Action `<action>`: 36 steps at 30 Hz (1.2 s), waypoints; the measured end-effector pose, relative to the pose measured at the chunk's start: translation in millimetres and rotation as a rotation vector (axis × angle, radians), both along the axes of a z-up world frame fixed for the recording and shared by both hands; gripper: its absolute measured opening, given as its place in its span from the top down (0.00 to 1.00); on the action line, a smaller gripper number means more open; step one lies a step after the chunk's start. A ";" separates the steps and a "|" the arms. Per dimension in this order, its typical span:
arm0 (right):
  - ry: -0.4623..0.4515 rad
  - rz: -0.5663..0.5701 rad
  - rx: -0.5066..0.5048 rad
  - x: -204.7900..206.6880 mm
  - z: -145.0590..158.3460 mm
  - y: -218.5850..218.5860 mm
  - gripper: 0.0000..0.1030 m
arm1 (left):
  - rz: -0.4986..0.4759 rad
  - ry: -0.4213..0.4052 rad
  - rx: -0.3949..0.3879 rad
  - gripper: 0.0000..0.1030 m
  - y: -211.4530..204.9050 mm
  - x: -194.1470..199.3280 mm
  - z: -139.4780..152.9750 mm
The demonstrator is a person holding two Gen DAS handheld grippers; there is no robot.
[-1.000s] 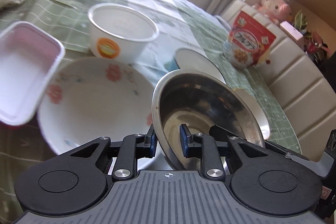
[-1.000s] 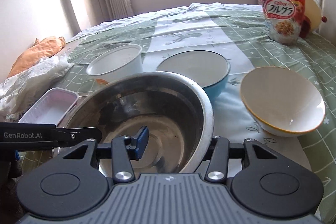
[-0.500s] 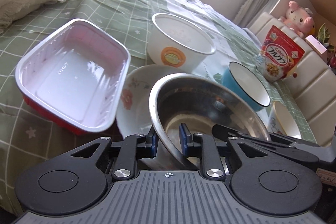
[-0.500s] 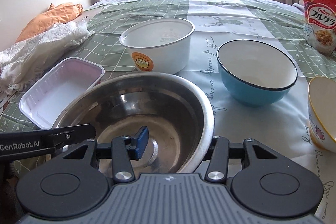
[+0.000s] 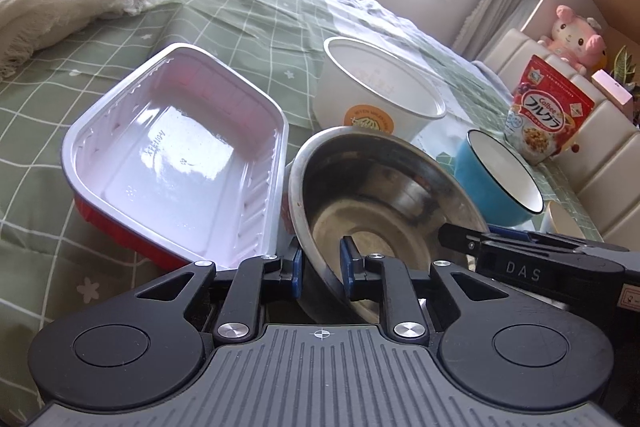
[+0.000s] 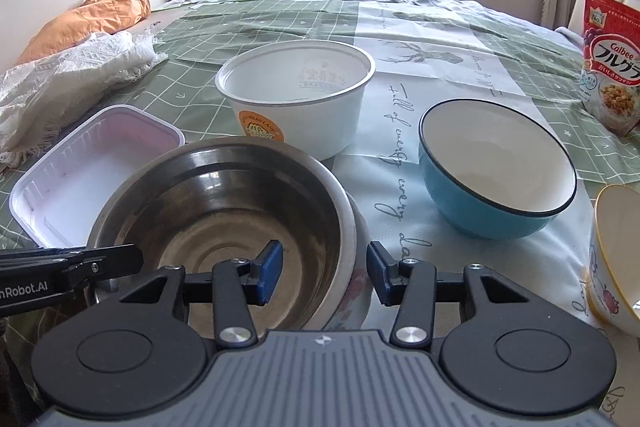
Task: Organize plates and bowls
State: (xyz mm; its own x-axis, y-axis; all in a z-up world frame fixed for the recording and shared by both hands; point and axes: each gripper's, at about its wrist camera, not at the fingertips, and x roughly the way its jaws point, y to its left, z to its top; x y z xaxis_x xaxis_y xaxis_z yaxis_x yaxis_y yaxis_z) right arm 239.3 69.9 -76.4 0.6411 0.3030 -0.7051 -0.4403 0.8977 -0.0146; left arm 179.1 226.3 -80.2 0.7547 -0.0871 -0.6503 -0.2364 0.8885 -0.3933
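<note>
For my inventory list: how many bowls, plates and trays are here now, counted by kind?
Bowls: 4 (steel bowl, white tub, blue bowl, cream bowl)
Plates: 1 (floral plate, under the steel bowl)
Trays: 1 (plastic tray)
Total: 6

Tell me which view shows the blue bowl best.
The right wrist view: the blue bowl shows whole, rim and white inside unobstructed. In the left wrist view the blue bowl sits farther off, its lower edge cut by the steel bowl and the right gripper.

The steel bowl (image 6: 224, 211) is dull, scuffed metal — the tray (image 5: 176, 163) glossy thin plastic. The blue bowl (image 6: 496, 179) looks smooth glazed ceramic; the bedspread (image 6: 400, 23) matt cloth.
</note>
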 end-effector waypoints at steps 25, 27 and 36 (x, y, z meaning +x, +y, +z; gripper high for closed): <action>0.164 -0.021 0.136 22.5 -29.2 -12.9 0.51 | -0.007 0.014 -0.121 0.77 13.1 -8.8 -7.1; 0.168 -0.018 0.149 22.2 -29.8 -16.0 0.51 | 0.005 0.012 -0.168 0.78 17.3 -12.2 -7.6; 0.196 -0.031 0.232 27.4 -27.7 -38.7 0.51 | 0.093 -0.005 -0.167 0.76 21.5 -29.7 8.5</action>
